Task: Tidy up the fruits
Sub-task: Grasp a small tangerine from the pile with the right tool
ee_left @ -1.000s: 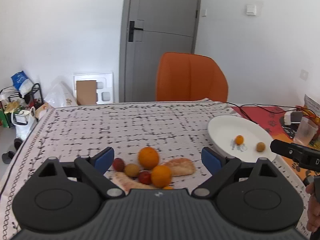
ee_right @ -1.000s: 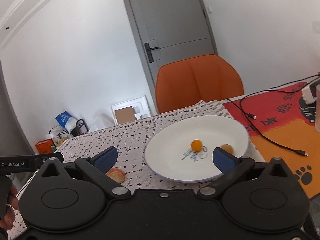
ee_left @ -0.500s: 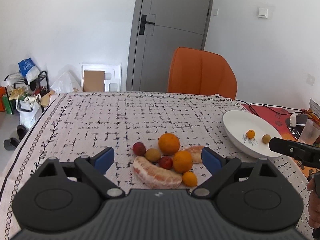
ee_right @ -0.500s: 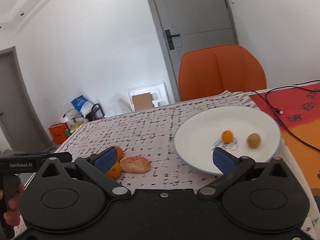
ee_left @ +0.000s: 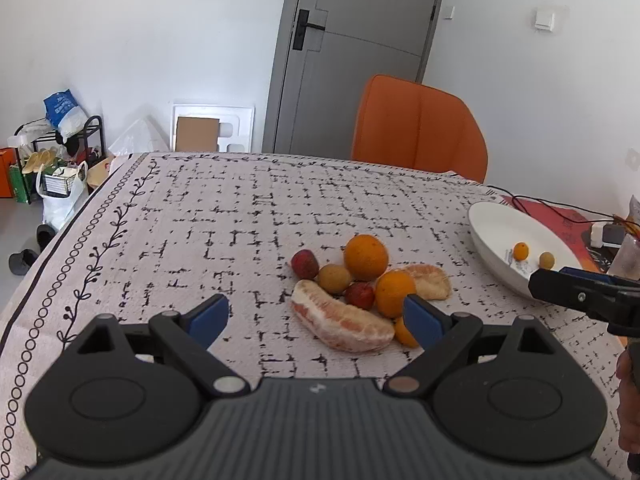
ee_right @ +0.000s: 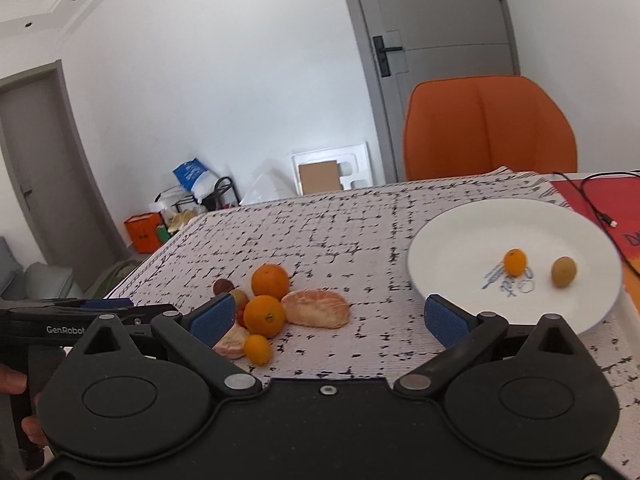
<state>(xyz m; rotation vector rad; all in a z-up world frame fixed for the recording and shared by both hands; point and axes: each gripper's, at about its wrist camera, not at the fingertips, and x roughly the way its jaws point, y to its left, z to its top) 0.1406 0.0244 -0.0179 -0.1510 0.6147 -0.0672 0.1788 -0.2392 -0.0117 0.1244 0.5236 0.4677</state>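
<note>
Nearest me, my left hand-held gripper (ee_left: pixel 316 318) hangs spread wide and empty over the near edge of the surface (ee_left: pixel 200 216), and my right hand-held gripper (ee_right: pixel 326 320) is spread and empty too. Just beyond the left one lies the pile of fruit (ee_left: pixel 360 292), well in from the near edge: a long peeled citrus segment (ee_left: pixel 340 322), a second segment (ee_left: pixel 428 280), two oranges, a small orange one, two red fruits and a yellowish one, all touching or nearly so. The long segment runs from near-right to far-left, gently curved. Farther off toward the right edge, the white plate (ee_right: pixel 460 236) holds only a small orange fruit (ee_right: pixel 515 262) and a small brown one (ee_right: pixel 563 271). I judge the sorting barely begun; most fruit is still unmoved.
</note>
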